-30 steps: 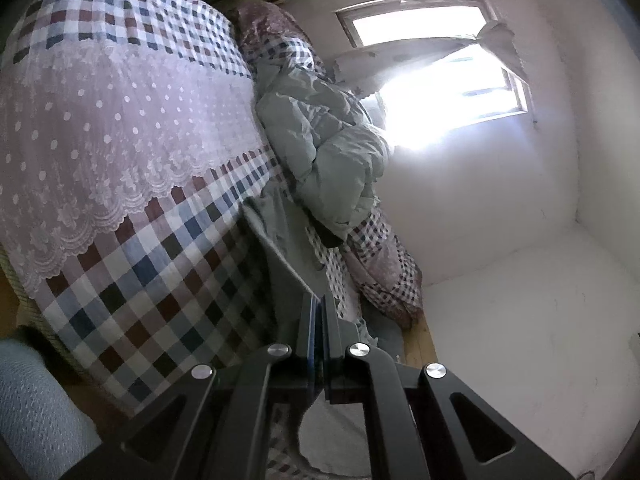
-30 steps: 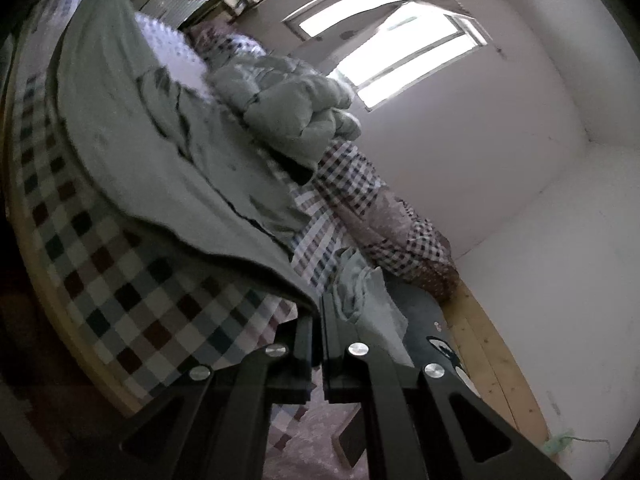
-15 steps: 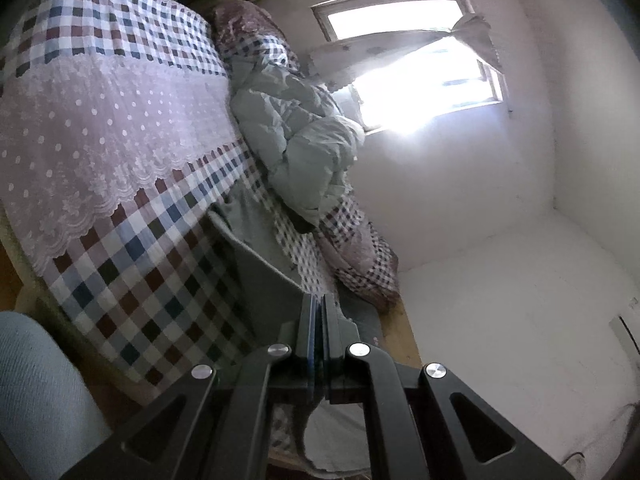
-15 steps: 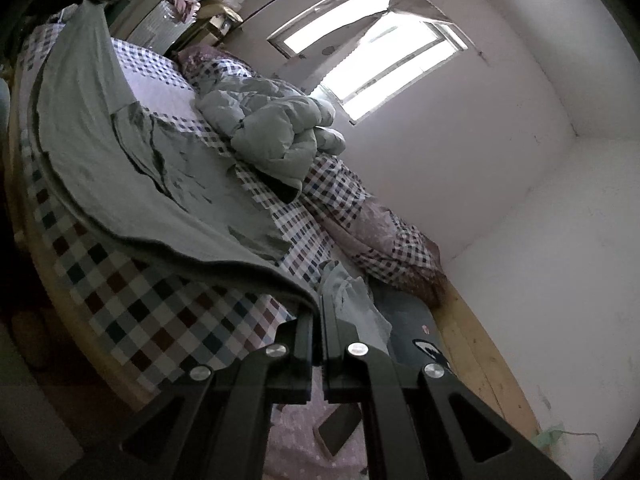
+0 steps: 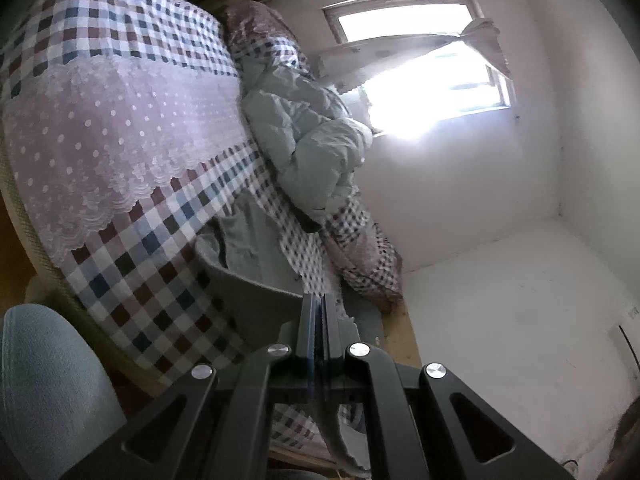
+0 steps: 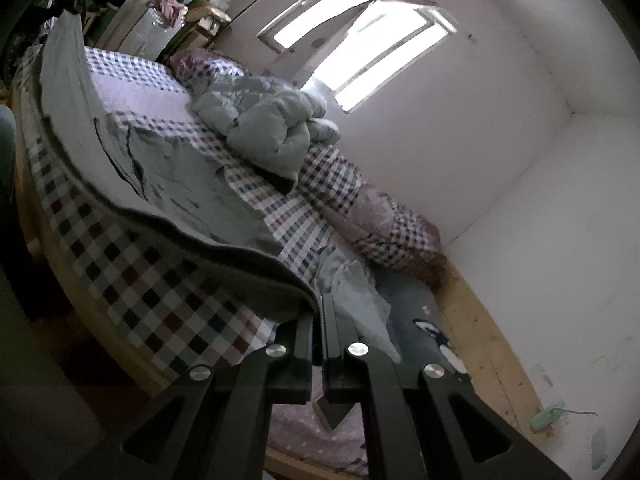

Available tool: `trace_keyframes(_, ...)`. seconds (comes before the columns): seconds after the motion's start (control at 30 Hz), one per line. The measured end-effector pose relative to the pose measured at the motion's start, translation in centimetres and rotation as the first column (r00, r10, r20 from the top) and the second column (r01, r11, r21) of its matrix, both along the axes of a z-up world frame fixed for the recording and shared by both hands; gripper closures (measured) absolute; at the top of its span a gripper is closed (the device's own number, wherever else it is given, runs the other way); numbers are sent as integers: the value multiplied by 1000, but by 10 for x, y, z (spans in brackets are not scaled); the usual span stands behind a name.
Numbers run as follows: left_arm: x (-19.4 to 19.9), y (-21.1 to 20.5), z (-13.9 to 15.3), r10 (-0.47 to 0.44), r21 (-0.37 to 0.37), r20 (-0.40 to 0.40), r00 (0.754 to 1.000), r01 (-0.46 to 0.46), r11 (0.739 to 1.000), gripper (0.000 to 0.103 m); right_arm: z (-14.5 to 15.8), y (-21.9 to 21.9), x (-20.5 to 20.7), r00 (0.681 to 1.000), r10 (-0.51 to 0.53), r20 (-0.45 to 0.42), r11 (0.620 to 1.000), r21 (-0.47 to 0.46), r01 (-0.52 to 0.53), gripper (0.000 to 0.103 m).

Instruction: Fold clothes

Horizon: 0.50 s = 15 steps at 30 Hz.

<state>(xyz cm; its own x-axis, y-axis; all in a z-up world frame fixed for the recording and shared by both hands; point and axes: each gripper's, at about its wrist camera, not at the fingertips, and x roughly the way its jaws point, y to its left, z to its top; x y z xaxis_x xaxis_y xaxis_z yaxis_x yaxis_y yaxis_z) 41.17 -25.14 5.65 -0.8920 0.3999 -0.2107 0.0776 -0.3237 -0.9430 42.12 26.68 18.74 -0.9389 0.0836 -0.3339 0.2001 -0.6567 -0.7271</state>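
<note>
A grey-green garment (image 6: 160, 176) lies spread over the checked bed, its near hem lifted off the cover. My right gripper (image 6: 318, 300) is shut on a corner of that hem, and the cloth hangs away from it to the upper left in a long curve. In the left wrist view the same garment (image 5: 256, 264) rises from the bed to my left gripper (image 5: 319, 300), which is shut on another part of its edge. The far end of the garment reaches toward a dark shape at the top left of the right wrist view.
The checked bed cover (image 5: 160, 280) has a pink lace band (image 5: 112, 136). A pale green quilted duvet (image 6: 272, 128) is bunched by the wall under a bright window (image 6: 360, 40). More crumpled cloth (image 6: 352, 284) and a checked pillow (image 6: 400, 236) lie near the wooden bed edge.
Both grippers have risen and pulled back from the bed with the garment's edge, so more of the hem hangs clear of the cover and more of the room shows.
</note>
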Motion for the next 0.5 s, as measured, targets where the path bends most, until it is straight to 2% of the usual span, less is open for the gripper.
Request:
trace_keyframes(0.2, -27, 1, -2, -3, 15, 18, 1000, 3, 1000, 102, -6, 2, -23, 999, 6, 50, 1000, -20, -5, 103)
trace_keyframes(0.5, -92, -3, 24, 21, 1, -7, 1000, -21, 1000, 102, 15, 4, -87, 998, 0, 59, 999, -32, 2, 102)
